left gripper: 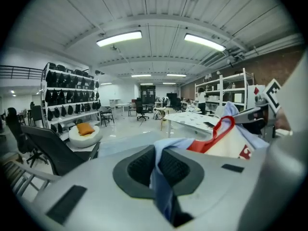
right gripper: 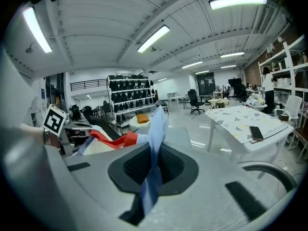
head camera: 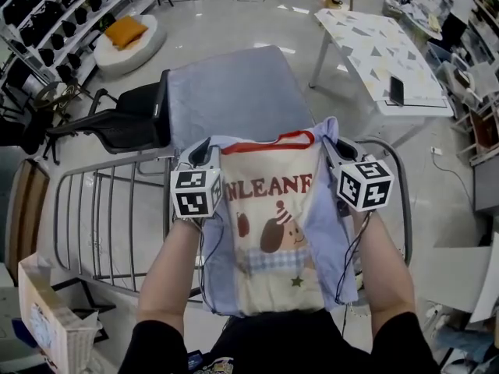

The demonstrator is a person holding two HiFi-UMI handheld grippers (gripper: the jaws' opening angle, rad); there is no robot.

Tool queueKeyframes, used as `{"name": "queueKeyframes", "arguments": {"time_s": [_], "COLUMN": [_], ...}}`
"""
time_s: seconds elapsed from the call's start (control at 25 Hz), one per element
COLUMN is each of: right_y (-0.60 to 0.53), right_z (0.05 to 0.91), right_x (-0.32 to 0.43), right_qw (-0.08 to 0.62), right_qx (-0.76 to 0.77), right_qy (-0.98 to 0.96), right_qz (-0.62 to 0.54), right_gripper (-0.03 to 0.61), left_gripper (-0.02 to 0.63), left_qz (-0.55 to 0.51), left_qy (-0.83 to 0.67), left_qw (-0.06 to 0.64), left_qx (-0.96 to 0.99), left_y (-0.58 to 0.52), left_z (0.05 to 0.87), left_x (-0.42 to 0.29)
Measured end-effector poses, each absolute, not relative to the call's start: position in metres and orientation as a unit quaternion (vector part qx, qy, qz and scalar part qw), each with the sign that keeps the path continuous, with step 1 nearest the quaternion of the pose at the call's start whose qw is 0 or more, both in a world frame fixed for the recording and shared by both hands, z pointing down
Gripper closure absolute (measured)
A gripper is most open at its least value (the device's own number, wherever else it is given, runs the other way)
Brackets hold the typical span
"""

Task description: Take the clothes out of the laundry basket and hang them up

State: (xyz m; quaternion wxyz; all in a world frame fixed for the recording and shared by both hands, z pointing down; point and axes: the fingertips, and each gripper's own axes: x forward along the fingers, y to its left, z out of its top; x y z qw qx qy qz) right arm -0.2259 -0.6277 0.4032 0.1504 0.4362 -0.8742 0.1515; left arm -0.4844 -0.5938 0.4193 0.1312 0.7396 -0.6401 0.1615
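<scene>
Shirt [head camera: 273, 232] first: a small pale-blue one with a cream printed front and a red neckline, stretched flat between the two grippers just in front of the person's body. It hangs over the near end of the rack [head camera: 117, 164], whose far part is already covered by a grey-blue cloth [head camera: 234, 92]. A basket [head camera: 47, 318] stands on the floor to the person's lower left, well apart from the shirt.

The left gripper [head camera: 201, 154] has its jaws pinched together on the blue fabric at one shoulder. The right gripper [head camera: 341, 150] is clamped the same way on the other shoulder.

By my reading, taking out is done for this piece and hanging is in hand. Next, the shirt likely needs carrying forward over a free rail, kept spread, and lowering so it drapes evenly before either grip lets go.
</scene>
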Motion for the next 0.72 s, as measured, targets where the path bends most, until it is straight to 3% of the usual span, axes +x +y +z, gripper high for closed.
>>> {"name": "queueKeyframes", "arguments": {"time_s": [0.36,0.48,0.72], "right_y": [-0.631,-0.630,-0.626], "right_z": [0.435,0.444,0.452], "right_x": [-0.231,-0.230,-0.226], "right_qw": [0.187,0.193,0.214], "right_qx": [0.424,0.424,0.425], "right_qy": [-0.869,-0.866,-0.859], "right_qz": [0.173,0.182,0.190], "right_gripper": [0.538,0.505,0.412], "left_gripper": [0.575,0.516,0.464], "left_qz": [0.206,0.220,0.243], "left_qy": [-0.629,-0.622,-0.611], "left_qw": [0.145,0.152,0.164], "left_qx": [0.735,0.736,0.735], "left_y": [-0.592,-0.588,-0.576], "left_z": [0.449,0.458,0.469], "left_x": [-0.483,-0.482,-0.483]}}
